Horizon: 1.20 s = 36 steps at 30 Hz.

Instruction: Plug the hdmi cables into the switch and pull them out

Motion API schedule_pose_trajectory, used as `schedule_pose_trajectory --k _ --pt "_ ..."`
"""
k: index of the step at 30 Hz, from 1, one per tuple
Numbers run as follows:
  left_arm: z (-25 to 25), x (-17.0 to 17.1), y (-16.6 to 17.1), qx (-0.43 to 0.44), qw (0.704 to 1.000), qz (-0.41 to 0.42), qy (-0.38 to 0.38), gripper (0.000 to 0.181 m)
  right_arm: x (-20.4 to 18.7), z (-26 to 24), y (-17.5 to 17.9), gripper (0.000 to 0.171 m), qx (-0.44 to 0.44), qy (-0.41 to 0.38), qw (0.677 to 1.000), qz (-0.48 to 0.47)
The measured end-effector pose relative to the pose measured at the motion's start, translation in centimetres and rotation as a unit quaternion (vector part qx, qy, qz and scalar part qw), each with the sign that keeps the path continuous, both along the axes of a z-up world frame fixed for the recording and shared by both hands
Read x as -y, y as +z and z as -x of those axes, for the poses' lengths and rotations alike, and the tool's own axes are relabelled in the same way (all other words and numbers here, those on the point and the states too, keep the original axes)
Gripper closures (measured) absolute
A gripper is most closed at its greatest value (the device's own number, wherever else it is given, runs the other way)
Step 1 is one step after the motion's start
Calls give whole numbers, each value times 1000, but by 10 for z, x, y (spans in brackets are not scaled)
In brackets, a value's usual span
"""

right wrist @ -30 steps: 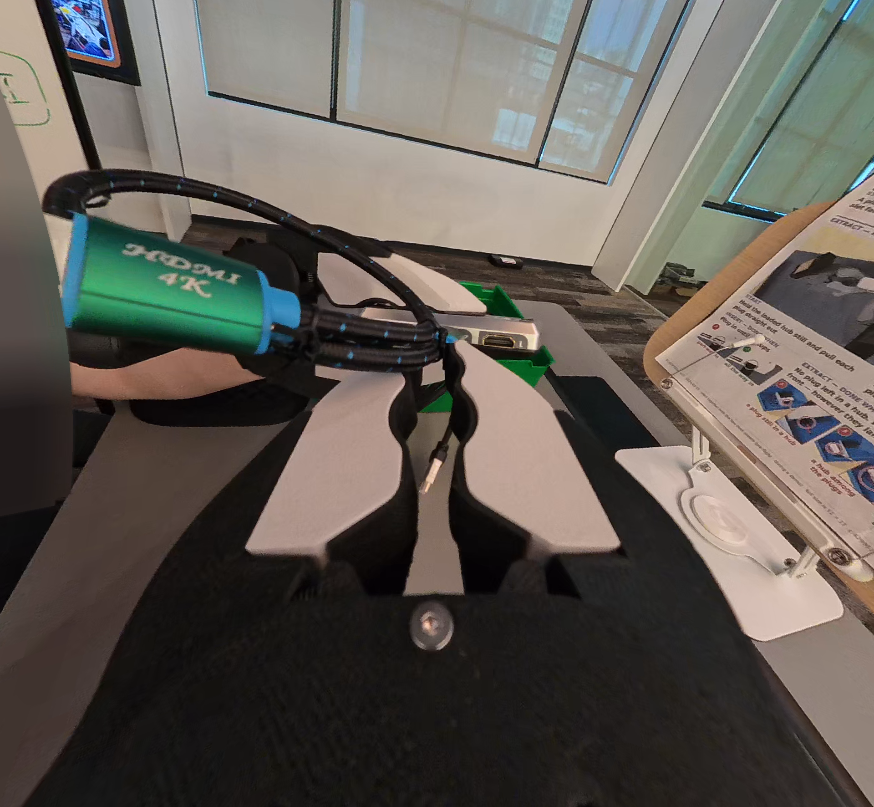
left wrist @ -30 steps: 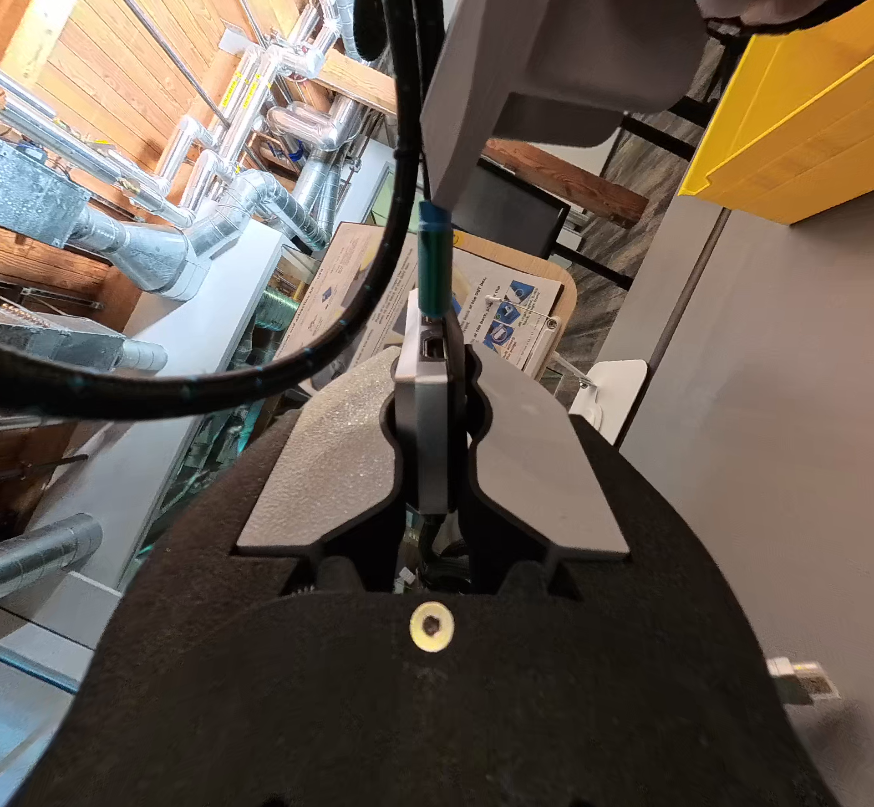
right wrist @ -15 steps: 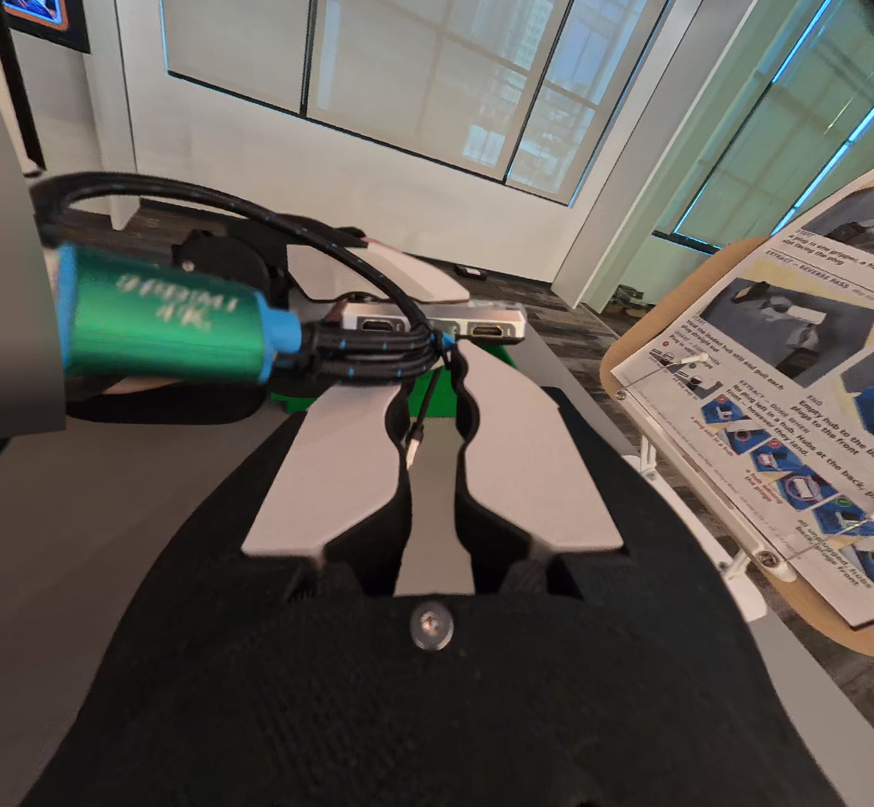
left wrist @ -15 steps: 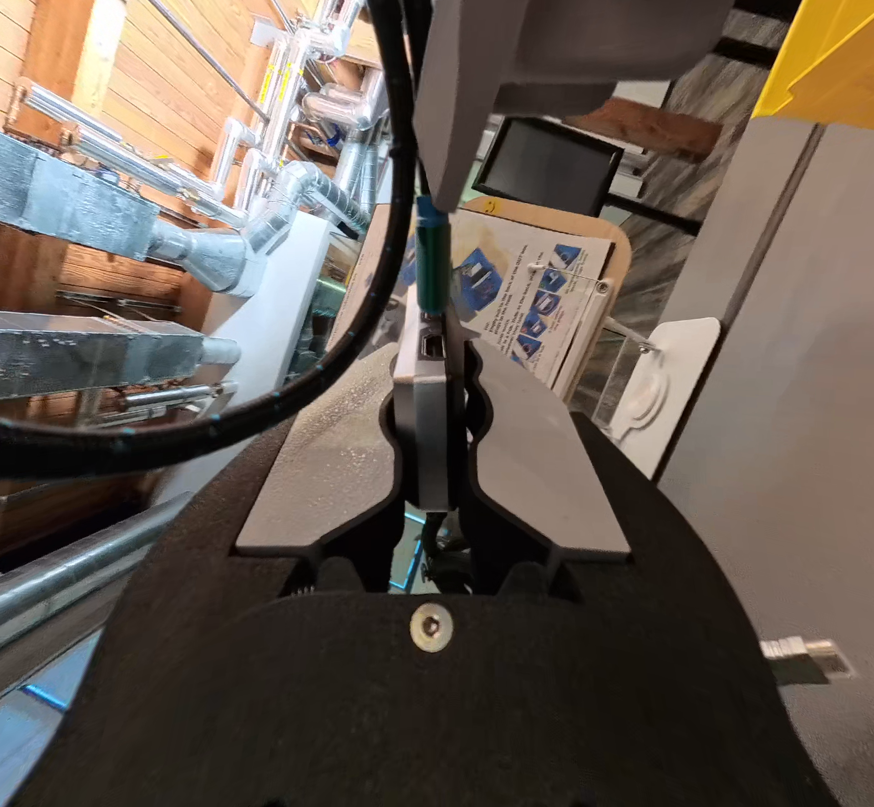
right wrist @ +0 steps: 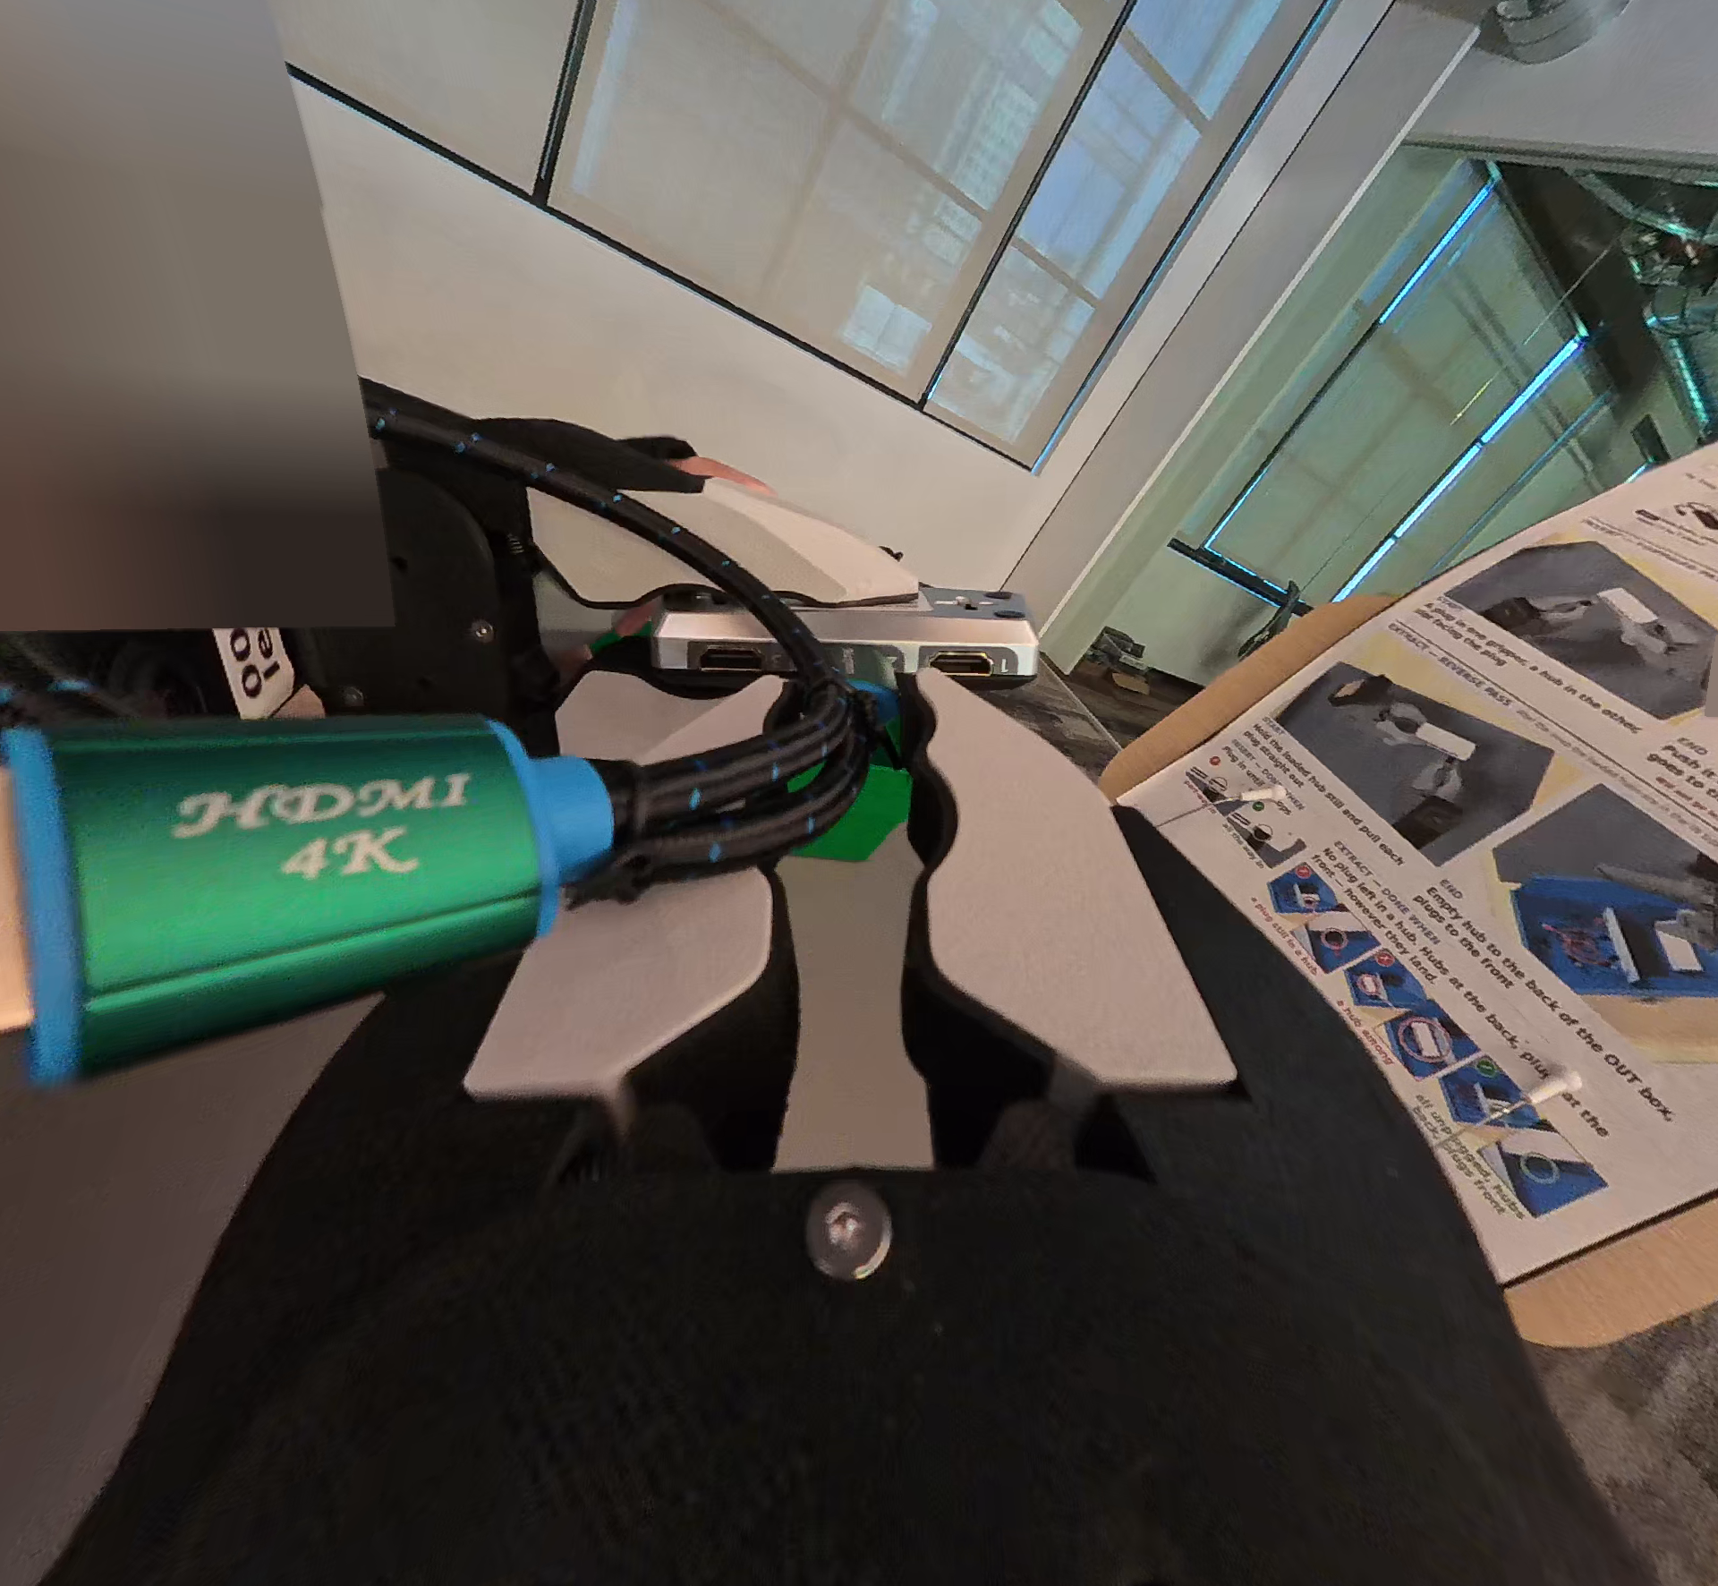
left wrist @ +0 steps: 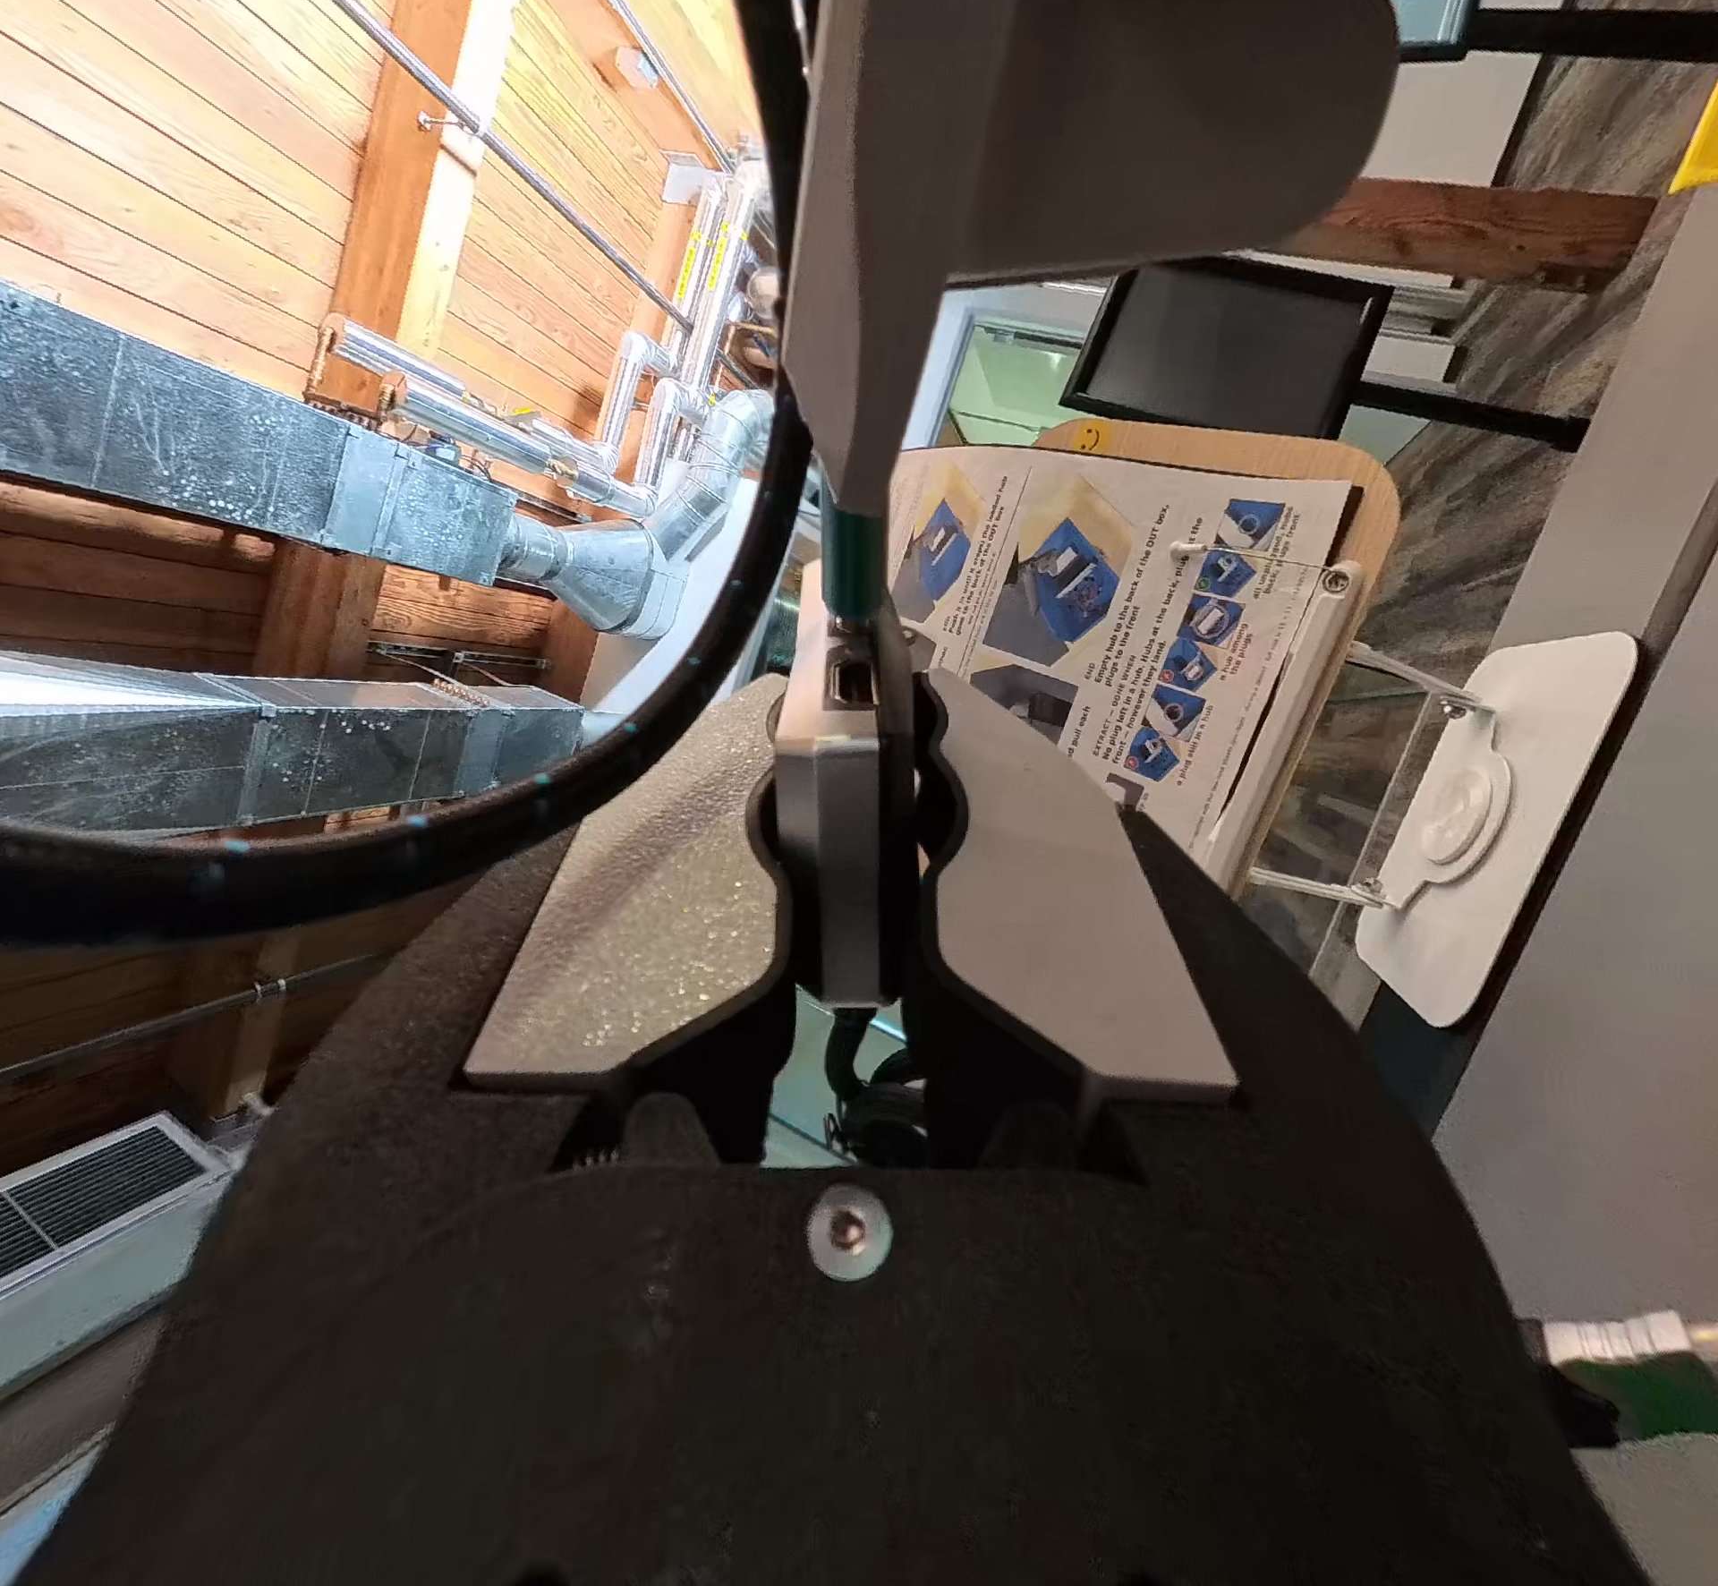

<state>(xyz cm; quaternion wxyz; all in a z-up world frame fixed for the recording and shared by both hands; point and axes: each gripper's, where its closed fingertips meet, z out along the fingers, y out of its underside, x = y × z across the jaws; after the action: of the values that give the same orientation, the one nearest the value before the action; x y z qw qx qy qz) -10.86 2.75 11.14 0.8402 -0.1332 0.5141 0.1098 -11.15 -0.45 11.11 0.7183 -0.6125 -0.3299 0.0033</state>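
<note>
My left gripper [left wrist: 851, 695] is shut on the silver switch [left wrist: 827, 844], held edge-on. In the right wrist view the switch [right wrist: 976, 632] shows two empty ports, one on each side of the middle. My right gripper [right wrist: 869, 700] is shut on the blue-collared rear of a green HDMI plug [left wrist: 851, 560]. The plug's tip is at the switch's middle port; how deep it sits is hidden. The plug's black braided cable [left wrist: 558, 788] loops left. Its bundled part [right wrist: 744, 788] ends in a free green plug [right wrist: 279, 872] hanging at the left.
An instruction sheet on a wooden board [right wrist: 1487, 890] stands close on the right, on a white stand base [left wrist: 1487, 816]. Another green plug [left wrist: 1655, 1393] lies on the grey table [left wrist: 1627, 1030]. A green bin [right wrist: 841, 816] shows behind my right fingers. Only a small space, under 4 cm, lies between the two pairs of fingers.
My right gripper has moved in toward the switch, which now looks larger and closer. Both grippers have tilted, so the backgrounds have shifted. Both grips are unchanged.
</note>
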Motion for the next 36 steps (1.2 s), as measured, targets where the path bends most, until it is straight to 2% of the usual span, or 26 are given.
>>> schedule_pose_trajectory --k 9,17,18,20,21,25,30,36 --pt "5 11 3 2 999 26 -38 161 9 9 5 151 -5 22 1000 4" --pt "-5 -6 -8 -43 997 57 -40 159 -6 -2 -2 151 5 -12 1000 26" --pt "-4 -7 -8 -51 995 67 -48 159 -7 -1 -5 149 16 -8 999 27" --pt "-4 -13 -10 -74 989 110 -65 159 -7 -5 -8 129 32 -8 999 20" --pt "-3 -14 -12 -94 983 133 -84 159 -6 -9 -10 124 43 -15 999 14" --pt "5 4 -30 -203 938 188 -210 159 1 -26 -10 125 87 -39 994 -53" --pt "19 38 -30 -244 888 221 -321 160 1 -1 -25 128 188 -28 980 -66" --pt "24 56 -41 -294 844 251 -371 157 2 19 -41 147 228 6 973 -21"
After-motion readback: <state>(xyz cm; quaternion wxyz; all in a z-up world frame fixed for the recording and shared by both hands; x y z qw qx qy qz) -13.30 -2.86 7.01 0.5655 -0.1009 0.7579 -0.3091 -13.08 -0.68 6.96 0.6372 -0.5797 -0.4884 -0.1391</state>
